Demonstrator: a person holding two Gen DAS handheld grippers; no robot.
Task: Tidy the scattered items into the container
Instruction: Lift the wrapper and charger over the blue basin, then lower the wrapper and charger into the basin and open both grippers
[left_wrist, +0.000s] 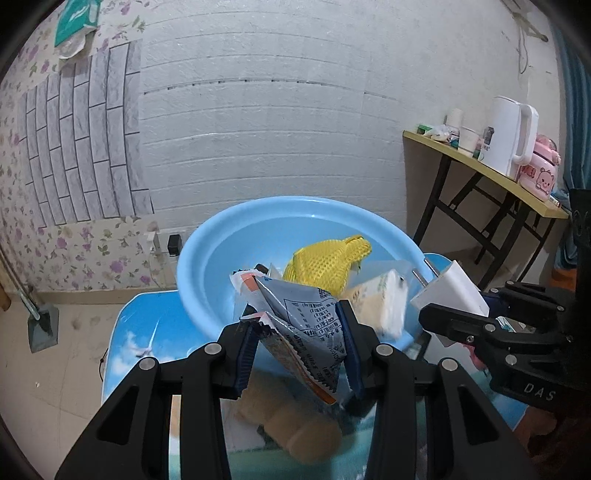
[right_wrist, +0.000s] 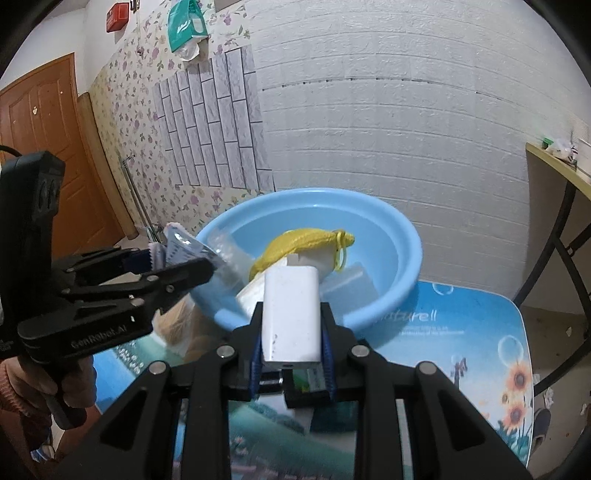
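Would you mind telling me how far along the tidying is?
Done: a yellow mesh pouch already lies in the blue basin. In hand: the left gripper holds a snack packet, the right gripper a white charger. Left: a tan plush toy on the table.

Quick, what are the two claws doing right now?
Left claw: shut on a snack packet.
Right claw: shut on a white charger.

The basin (right_wrist: 388, 236) sits on the table (right_wrist: 461, 332) before the wall; a mesh bag (left_wrist: 325, 262) lies inside, beside what may be boxes.
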